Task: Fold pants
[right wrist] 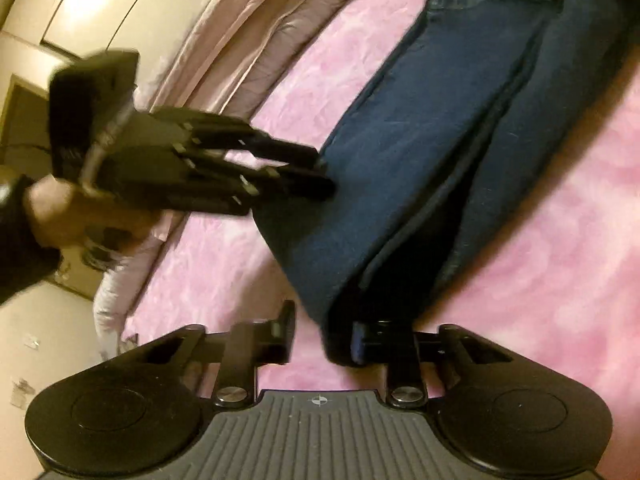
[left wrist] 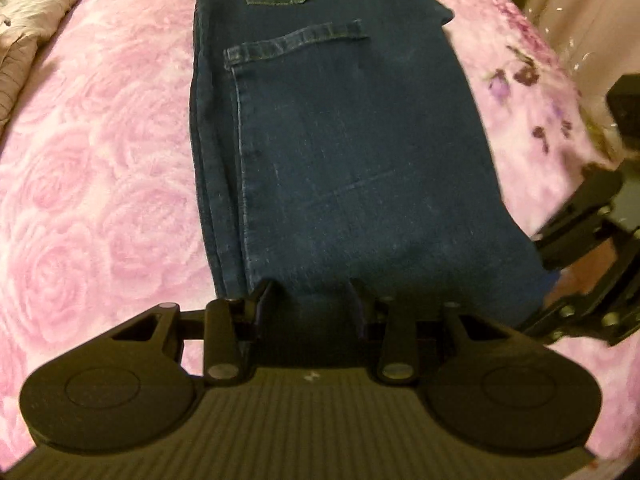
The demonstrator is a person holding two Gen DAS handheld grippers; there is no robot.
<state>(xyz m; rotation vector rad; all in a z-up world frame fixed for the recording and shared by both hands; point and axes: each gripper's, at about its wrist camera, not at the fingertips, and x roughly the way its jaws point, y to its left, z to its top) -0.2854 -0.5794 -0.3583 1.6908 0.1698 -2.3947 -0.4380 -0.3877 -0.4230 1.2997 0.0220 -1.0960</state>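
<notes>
Dark blue jeans (left wrist: 352, 152) lie folded on a pink rose-patterned bedspread (left wrist: 100, 184), back pocket at the far end. My left gripper (left wrist: 314, 300) stands open at the near fold, with denim lying between its spread fingers. From the right wrist view the left gripper (right wrist: 324, 172) sits at the pants' (right wrist: 420, 140) left edge, held by a hand (right wrist: 60, 216). My right gripper (right wrist: 322, 332) is open at the near corner of the fold. Denim touches its right finger (right wrist: 360, 340), and pink bedspread shows beside its left finger. In the left wrist view the right gripper (left wrist: 580, 248) is blurred at the right.
Rumpled beige bedding (left wrist: 28, 20) lies at the far left of the bed, and a quilt (right wrist: 248, 40) runs along the bed's edge. A cream wardrobe or wall (right wrist: 80, 8) stands beyond. A floral print (left wrist: 524, 72) marks the bedspread right of the jeans.
</notes>
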